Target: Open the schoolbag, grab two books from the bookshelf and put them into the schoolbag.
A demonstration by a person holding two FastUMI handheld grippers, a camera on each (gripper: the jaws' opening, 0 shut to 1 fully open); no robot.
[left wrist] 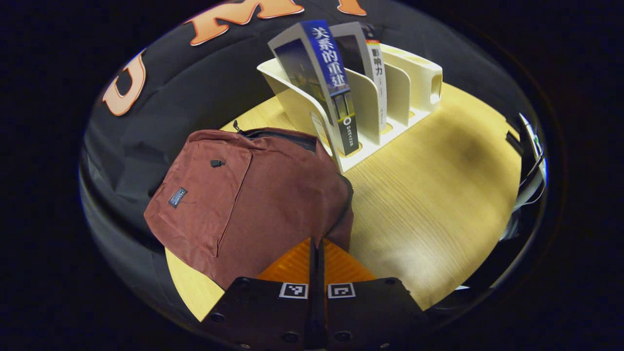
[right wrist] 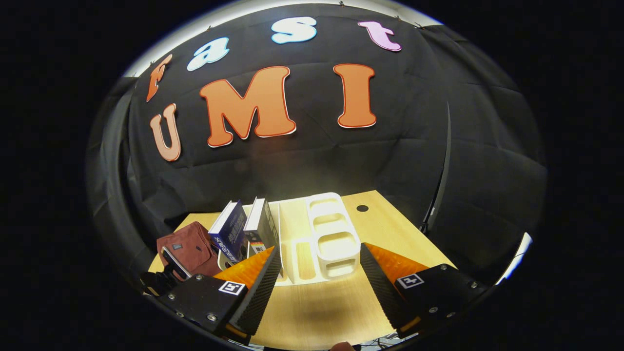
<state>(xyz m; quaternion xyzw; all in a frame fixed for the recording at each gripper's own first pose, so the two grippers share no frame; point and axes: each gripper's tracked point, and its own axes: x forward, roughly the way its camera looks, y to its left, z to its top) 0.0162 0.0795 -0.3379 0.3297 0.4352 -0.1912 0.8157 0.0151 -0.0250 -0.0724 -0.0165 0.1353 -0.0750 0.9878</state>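
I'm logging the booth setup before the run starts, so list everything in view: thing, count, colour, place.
schoolbag: one, dark red, lying on the table's left side, beside the bookshelf; zipper looks mostly closed.
books: two, a blue-spined one and a white-spined one, standing tilted in the bookshelf's slots nearest the bag.
bookshelf: one, cream, with dividers, at the table's back.
table: one, light wood, under everything.
left gripper: fingers shut, empty, just over the schoolbag's near edge.
right gripper: open, empty, facing the bookshelf.
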